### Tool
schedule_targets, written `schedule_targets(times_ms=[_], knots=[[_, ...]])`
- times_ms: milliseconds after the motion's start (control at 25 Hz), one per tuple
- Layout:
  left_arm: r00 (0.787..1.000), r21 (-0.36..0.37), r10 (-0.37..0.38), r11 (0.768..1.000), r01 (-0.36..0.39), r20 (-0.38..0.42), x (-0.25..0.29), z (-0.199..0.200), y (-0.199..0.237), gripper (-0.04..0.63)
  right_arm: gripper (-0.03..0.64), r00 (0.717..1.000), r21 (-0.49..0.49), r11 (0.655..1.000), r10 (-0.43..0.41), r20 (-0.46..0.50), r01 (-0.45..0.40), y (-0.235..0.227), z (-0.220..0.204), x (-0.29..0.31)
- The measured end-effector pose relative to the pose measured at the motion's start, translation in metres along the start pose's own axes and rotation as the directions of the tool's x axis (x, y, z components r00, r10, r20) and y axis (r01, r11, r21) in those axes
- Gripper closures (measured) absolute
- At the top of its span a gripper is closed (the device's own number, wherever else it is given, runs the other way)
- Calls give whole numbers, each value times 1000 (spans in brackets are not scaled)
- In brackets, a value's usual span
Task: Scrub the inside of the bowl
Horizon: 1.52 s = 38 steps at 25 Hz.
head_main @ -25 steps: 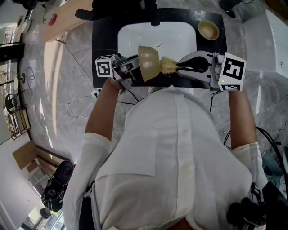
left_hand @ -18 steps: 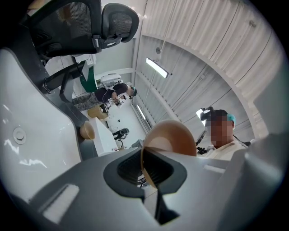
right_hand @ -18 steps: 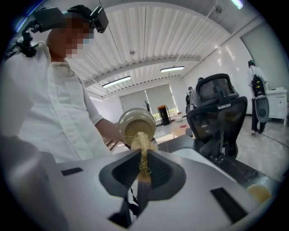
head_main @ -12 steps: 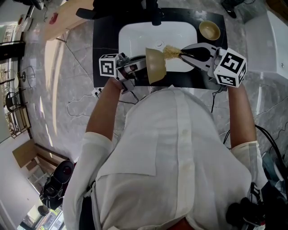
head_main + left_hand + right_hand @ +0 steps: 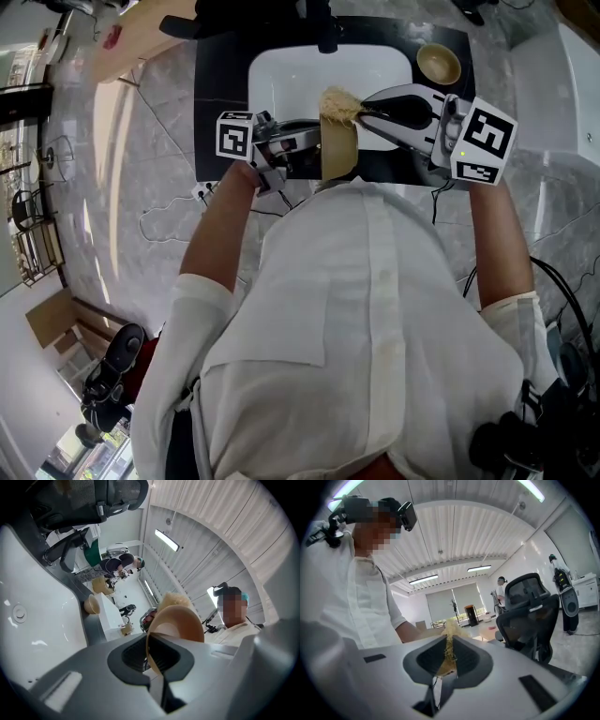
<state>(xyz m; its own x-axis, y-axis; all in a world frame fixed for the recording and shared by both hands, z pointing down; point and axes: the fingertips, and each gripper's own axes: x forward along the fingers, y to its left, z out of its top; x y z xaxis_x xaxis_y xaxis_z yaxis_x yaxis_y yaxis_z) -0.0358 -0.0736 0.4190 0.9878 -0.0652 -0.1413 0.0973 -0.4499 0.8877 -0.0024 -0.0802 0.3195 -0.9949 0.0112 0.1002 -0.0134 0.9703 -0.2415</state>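
The left tool point(image 5: 311, 145) clamps the rim of a tan round bowl point(image 5: 339, 148) over a white sink point(image 5: 281, 80), while the right tool point(image 5: 368, 109) pinches a straw-yellow fibrous scrubber point(image 5: 337, 101) at its edge.

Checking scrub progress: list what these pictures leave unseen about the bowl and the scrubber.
- Head view: the bowl stands edge-on, so its inside is hidden.
- Head view: whether the scrubber touches the bowl is too small to tell.
- Left gripper view: the bowl covers most of the scrubber.
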Motion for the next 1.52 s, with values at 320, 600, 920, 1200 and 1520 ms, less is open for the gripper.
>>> schedule_targets(times_ms=[320, 600, 920, 1200, 1520], knots=[[999, -36, 29, 999, -28, 42, -10, 7, 10, 581, 581, 991, -7, 991, 130, 35, -130, 27, 8, 4], [985, -85, -23, 996, 38, 170, -17, 22, 3, 581, 581, 967, -5, 967, 256, -12, -256, 62, -3, 16], [967, -103, -96, 987, 123, 235, -15, 35, -16, 583, 581, 957, 24, 962, 274, -90, -273, 66, -30, 24], [978, -53, -101, 992, 112, 182, -17, 34, -14, 582, 581, 956, 37, 973, 229, -182, -226, 52, -60, 31], [998, -54, -55, 997, 57, 41, -23, 14, -6, 582, 581, 952, 68, 994, 107, -288, -91, 27, -95, 41]])
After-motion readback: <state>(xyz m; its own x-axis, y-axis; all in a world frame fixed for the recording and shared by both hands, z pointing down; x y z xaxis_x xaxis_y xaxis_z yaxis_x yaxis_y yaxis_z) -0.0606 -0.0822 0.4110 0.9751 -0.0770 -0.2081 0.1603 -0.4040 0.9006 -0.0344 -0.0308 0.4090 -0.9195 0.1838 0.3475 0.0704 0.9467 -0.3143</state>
